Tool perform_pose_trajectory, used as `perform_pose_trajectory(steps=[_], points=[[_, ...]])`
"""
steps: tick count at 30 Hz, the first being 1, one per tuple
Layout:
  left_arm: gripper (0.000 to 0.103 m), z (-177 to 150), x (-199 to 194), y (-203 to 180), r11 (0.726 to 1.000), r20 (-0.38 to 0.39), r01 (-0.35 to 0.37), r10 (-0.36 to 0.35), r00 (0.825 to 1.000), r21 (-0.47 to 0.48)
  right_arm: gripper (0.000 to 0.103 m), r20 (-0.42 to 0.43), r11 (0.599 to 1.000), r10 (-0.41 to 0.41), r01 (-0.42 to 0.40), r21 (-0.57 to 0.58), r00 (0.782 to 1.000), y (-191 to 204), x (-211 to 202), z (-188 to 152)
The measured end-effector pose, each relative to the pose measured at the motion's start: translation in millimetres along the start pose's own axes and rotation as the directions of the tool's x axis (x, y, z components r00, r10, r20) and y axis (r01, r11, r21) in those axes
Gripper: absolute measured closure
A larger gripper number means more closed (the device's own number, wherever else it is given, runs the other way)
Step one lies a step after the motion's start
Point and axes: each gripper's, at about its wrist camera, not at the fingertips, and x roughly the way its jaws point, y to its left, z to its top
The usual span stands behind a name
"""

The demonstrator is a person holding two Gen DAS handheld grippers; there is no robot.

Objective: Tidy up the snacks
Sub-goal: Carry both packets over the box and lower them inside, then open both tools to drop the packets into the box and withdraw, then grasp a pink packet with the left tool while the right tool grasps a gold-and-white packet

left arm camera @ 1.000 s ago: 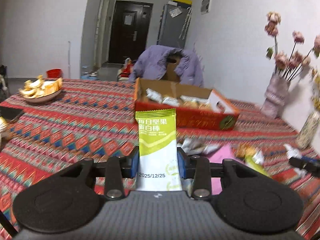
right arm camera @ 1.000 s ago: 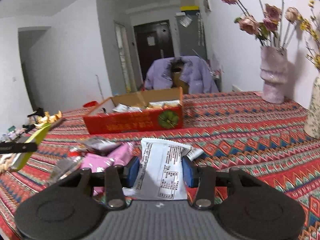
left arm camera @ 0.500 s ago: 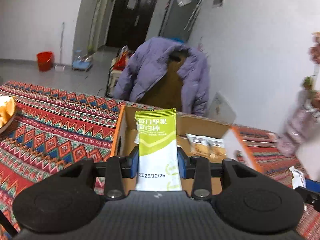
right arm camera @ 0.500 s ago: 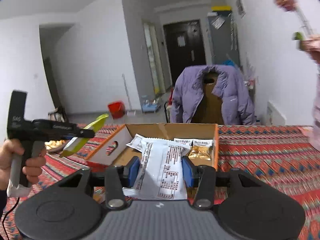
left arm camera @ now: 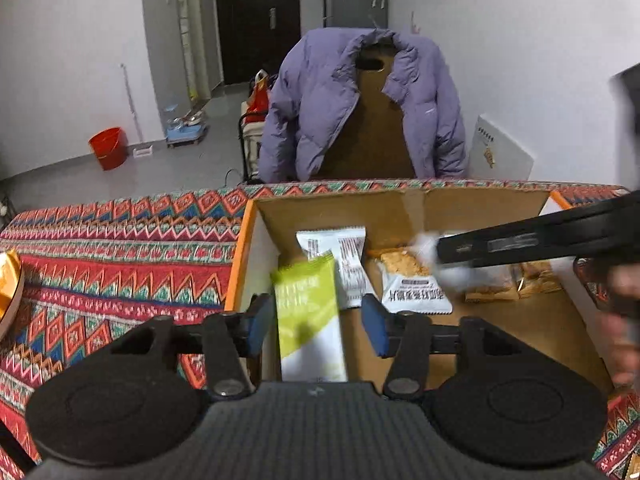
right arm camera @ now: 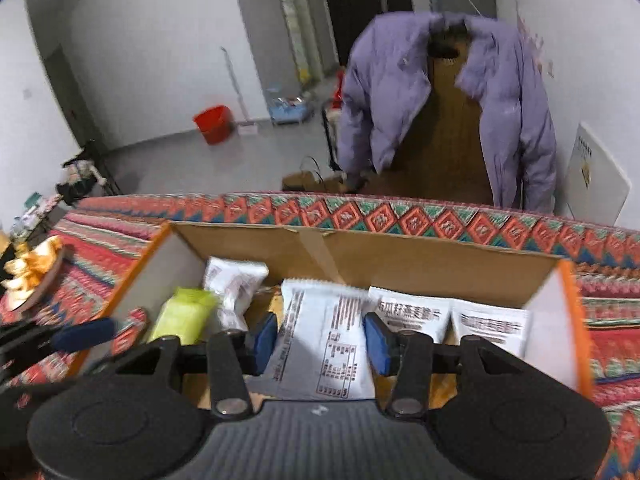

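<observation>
My left fingers (left arm camera: 316, 328) are opening around the green bar (left arm camera: 310, 312), lengthwise ahead; right fingers (right arm camera: 320, 340) opening around the white packet (right arm camera: 326, 344), over the box (left arm camera: 400, 204).

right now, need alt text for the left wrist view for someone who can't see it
The left gripper, jaws opening, lets a green and white snack packet slip free over an open cardboard box of packets on a patterned tablecloth; the right gripper reaches in.
</observation>
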Motion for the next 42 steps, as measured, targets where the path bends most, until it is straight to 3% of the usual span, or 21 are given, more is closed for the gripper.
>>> perform_pose_trajectory(steps=[3, 8, 14, 20, 24, 31, 38, 42], points=[[0.051, 5, -7, 7, 1.0, 0.013, 0.009, -0.009, 1.0, -0.016, 0.05, 0.009, 0.999, -0.024, 0.025, -0.035, 1.0, 5, 1, -4], [0.051, 13, -32, 20, 1.0, 0.053, 0.021, -0.02, 0.998, -0.012, 0.043, 0.064, 0.999, -0.005, 0.008, -0.033, 0.998, -2, -36, -5], [0.051, 8, -85, 20, 0.999, 0.096, 0.047, -0.049, 0.994, 0.024, 0.039, 0.124, 0.997, -0.023, 0.031, -0.064, 0.992, -10, -112, -16], [0.045, -17, -160, 22, 0.994, 0.156, 0.11, -0.112, 0.981, 0.021, 0.032, 0.213, 0.994, 0.002, 0.022, -0.111, 0.977, -3, -208, -57], [0.042, -51, -211, 15, 0.997, 0.225, 0.069, -0.077, 0.971, 0.044, 0.026, 0.285, 0.99, 0.044, -0.003, -0.141, 0.958, 6, -271, -98], [0.027, -126, -288, 14, 0.997, 0.31, 0.076, -0.077, 0.948, 0.015, 0.017, 0.394, 0.974, 0.057, 0.035, -0.223, 0.917, 37, -352, -198], [0.01, -222, -357, 6, 0.998, 0.383, 0.053, -0.038, 0.923, -0.029, 0.012, 0.464, 0.954, 0.063, 0.083, -0.287, 0.884, 67, -398, -300], [0.005, -276, -380, -3, 0.999, 0.382, 0.043, -0.039, 0.923, 0.0, 0.004, 0.476, 0.967, 0.048, 0.079, -0.244, 0.878, 75, -412, -349]])
